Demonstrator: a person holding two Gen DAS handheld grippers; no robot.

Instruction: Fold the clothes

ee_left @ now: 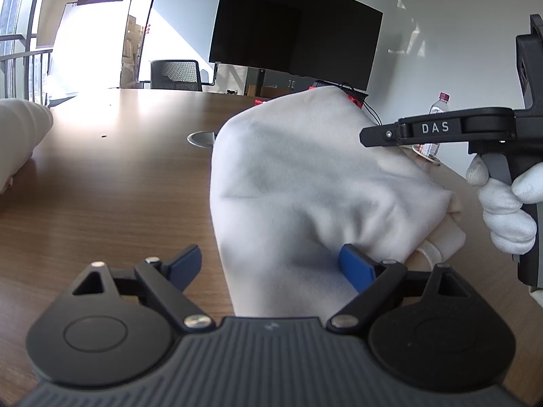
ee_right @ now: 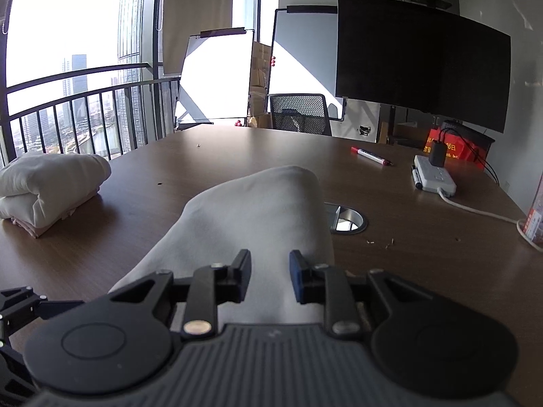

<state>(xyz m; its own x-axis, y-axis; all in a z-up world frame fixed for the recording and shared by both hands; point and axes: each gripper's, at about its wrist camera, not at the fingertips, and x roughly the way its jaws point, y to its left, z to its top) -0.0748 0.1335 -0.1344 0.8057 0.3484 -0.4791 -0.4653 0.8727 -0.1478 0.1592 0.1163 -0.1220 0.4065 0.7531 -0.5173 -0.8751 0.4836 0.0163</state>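
Observation:
A white garment point(ee_left: 305, 186) lies bunched and partly folded on the brown table point(ee_left: 118, 176). My left gripper point(ee_left: 271, 266) is open, its blue pads spread wide, with the garment lying between them and over the right pad point(ee_left: 356, 268). My right gripper point(ee_left: 370, 135) shows from the side in the left wrist view, held by a white-gloved hand point(ee_left: 509, 210) just above the garment's right part. In the right wrist view the right gripper point(ee_right: 269, 279) has its pads a narrow gap apart, with the garment point(ee_right: 251, 210) lying between them.
A folded stack of white clothes point(ee_right: 47, 183) sits at the table's left. A cable grommet point(ee_right: 346, 218), a red marker point(ee_right: 370, 156), a white power strip point(ee_right: 434, 176) with cord, and a water bottle point(ee_left: 437, 108) lie farther back and right. An office chair point(ee_right: 300, 112) and monitor point(ee_right: 420, 61) stand behind.

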